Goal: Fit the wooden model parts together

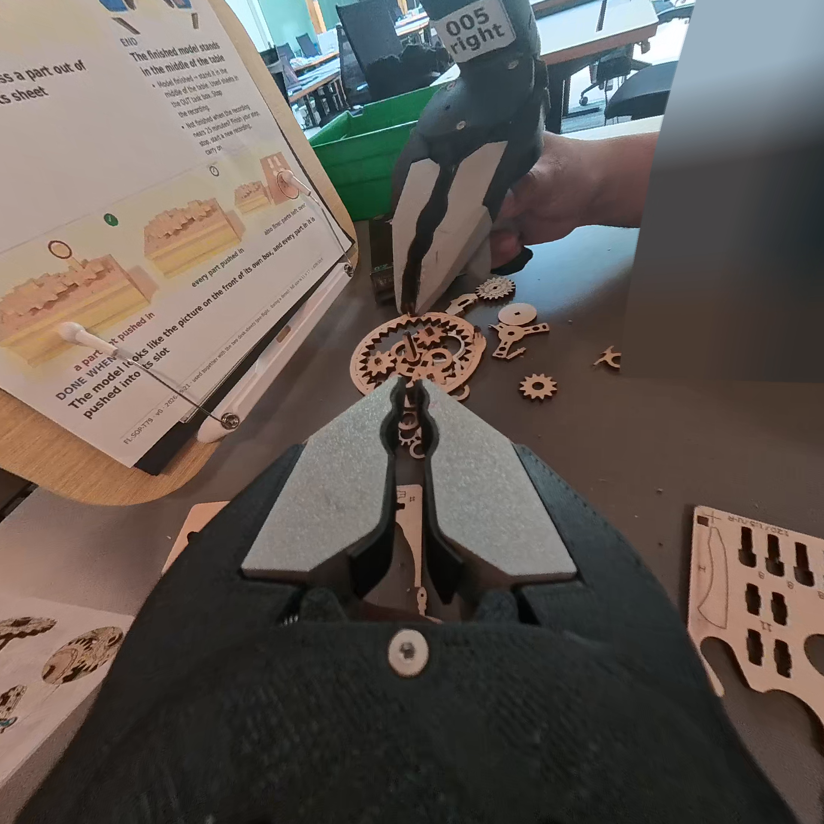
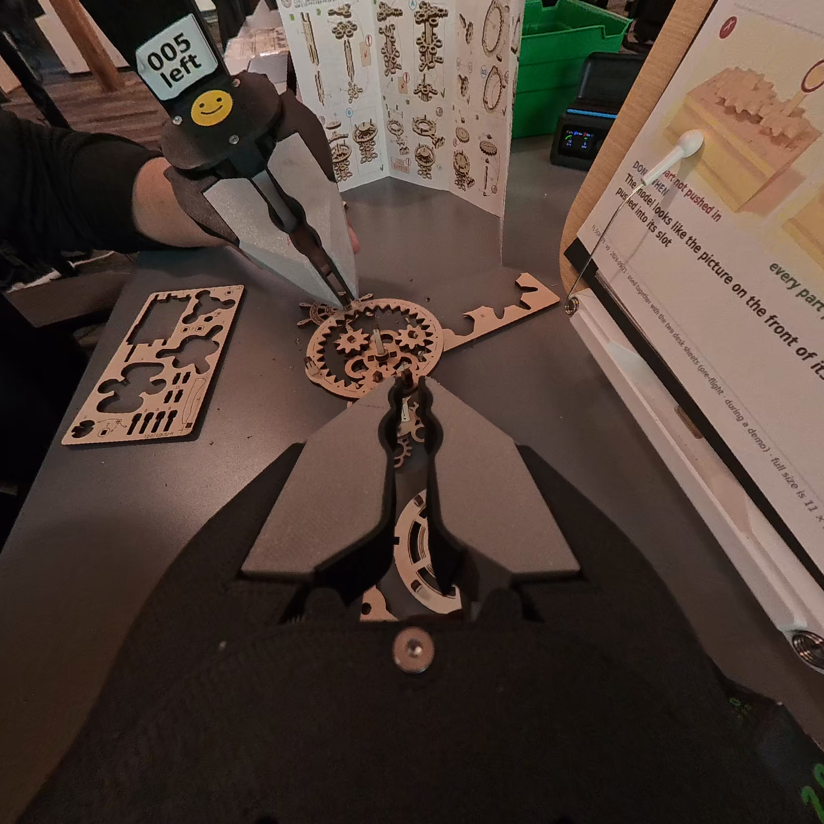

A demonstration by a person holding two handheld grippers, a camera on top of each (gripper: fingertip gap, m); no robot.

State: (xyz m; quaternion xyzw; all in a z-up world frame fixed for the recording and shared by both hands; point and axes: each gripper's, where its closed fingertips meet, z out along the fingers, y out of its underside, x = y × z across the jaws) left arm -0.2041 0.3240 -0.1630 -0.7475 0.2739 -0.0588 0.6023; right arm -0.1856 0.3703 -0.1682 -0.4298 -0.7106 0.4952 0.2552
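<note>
While both grippers pinch opposite rim edges of the gear assembly (image 2: 374, 348) between nearly closed jaws, left gripper (image 1: 411, 387) and right gripper (image 2: 408, 382) steady it; planet gears seated, loose gears (image 1: 537, 387) beyond remain unfitted.

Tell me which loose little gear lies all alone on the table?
The small toothed gear right of the round gear assembly. The other loose gear sits farther back, among other cut-out pieces.

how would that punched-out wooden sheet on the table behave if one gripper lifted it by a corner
The punched-out sheet looks thin and flat, so it is probably light and hard to get a finger under. Large cutouts leave narrow bridges, so it may flex or snap there.
</note>
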